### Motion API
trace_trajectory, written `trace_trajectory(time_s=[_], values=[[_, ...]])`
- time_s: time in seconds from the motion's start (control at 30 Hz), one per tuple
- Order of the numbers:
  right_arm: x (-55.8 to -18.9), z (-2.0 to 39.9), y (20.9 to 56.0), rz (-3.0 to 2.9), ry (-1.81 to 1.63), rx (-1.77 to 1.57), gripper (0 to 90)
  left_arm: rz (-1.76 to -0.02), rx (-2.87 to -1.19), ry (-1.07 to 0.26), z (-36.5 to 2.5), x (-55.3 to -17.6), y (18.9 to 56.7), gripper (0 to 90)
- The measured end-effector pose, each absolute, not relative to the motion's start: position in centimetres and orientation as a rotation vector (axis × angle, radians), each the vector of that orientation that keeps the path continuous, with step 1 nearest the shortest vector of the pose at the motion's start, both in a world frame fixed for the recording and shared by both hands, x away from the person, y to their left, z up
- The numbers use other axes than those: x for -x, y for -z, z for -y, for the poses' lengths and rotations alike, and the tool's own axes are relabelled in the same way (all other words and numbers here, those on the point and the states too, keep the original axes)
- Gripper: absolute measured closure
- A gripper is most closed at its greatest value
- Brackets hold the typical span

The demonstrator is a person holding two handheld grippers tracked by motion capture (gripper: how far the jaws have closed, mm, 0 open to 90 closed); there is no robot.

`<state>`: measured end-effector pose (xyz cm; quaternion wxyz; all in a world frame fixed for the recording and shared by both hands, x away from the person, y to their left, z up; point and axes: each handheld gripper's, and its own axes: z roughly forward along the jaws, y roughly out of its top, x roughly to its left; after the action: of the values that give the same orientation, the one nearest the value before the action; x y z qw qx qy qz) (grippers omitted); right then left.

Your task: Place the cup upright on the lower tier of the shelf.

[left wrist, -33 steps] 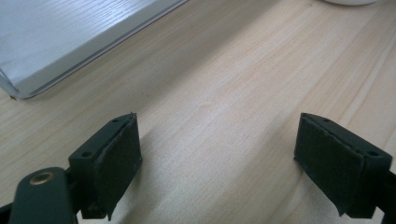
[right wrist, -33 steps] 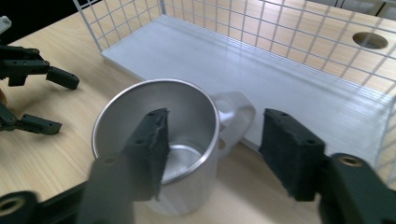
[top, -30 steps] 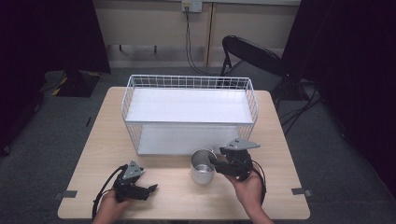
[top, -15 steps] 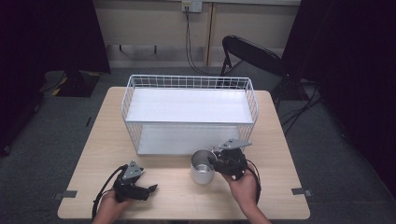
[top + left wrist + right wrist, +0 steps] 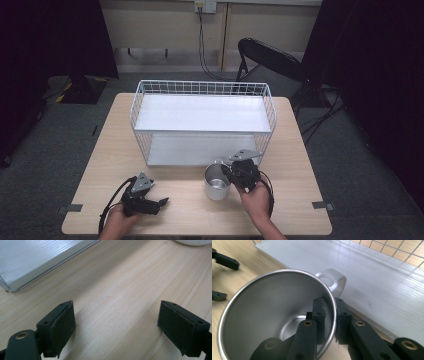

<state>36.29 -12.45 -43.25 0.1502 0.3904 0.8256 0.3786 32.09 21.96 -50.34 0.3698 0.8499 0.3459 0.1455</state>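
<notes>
At the near right of the bench (image 5: 295, 145), the right tongs (image 5: 231, 172) are gripping a metal cup (image 5: 217, 182) by its rim: the right gripper view is showing one jaw inside the cup (image 5: 272, 315) and one outside, pinching the wall just beside the handle (image 5: 332, 281). The cup is standing upright, mouth up, directly in front of the wire rack (image 5: 202, 122), with its handle pointing toward the rack's lower shelf (image 5: 195, 149). The rack is lying on the far side of the cup, close by, so any placing move would appear to run away from the person. Well apart at the near left, the left tongs (image 5: 162, 202) are resting low over bare wood, jaws spread wide and holding nothing. The right hand (image 5: 252, 197) is plainly the nearer to cup and rack.
</notes>
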Motion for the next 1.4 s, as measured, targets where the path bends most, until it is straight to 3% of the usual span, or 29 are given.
trace_trajectory(time_s=[1.4], values=[[-37.0, 13.6, 41.3, -2.227, -1.133, -1.075, 82.1, -0.885, -2.183, -0.372, -21.9, -32.1, 50.4, 13.1]])
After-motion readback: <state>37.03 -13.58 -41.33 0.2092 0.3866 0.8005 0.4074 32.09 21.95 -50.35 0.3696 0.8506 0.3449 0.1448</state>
